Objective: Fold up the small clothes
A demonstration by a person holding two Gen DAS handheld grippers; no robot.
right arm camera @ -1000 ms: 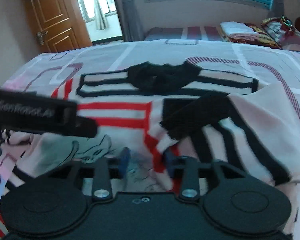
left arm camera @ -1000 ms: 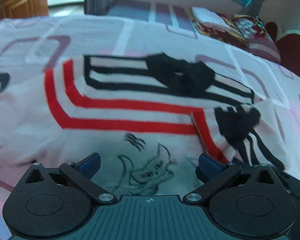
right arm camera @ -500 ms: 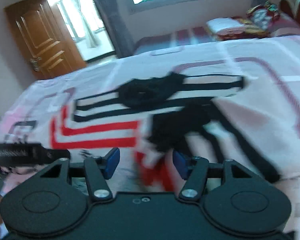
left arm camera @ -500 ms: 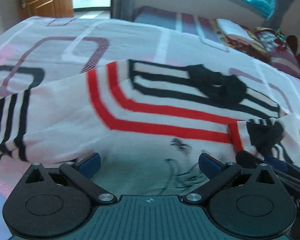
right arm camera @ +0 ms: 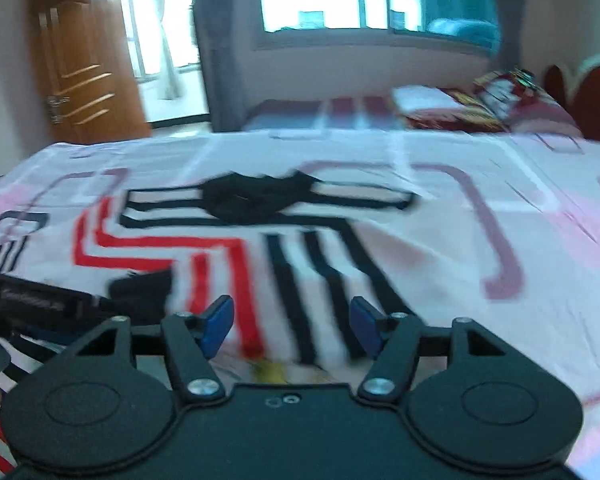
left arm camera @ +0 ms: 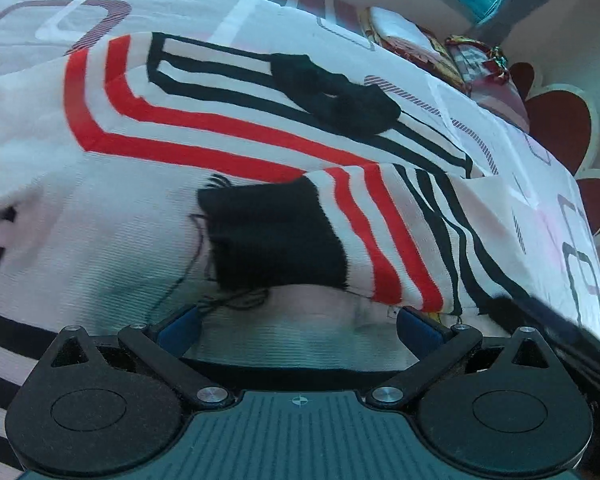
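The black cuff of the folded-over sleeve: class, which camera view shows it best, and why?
The left wrist view. There the black cuff lies sharp and whole on the sweater, with loose threads visible. The right wrist view shows only a small, motion-blurred dark patch at lower left, beside the other hand-held gripper.

One white knitted sweater (left arm camera: pixel 100 216) with red and black stripes and a black collar. One pink patterned bedsheet (right arm camera: pixel 500 184). One brown wooden door (right arm camera: pixel 80 64). Two black grippers with blue pads: left (left arm camera: pixel 300 326), right (right arm camera: pixel 292 324). Folded items near the headboard, apparently two; blurred.
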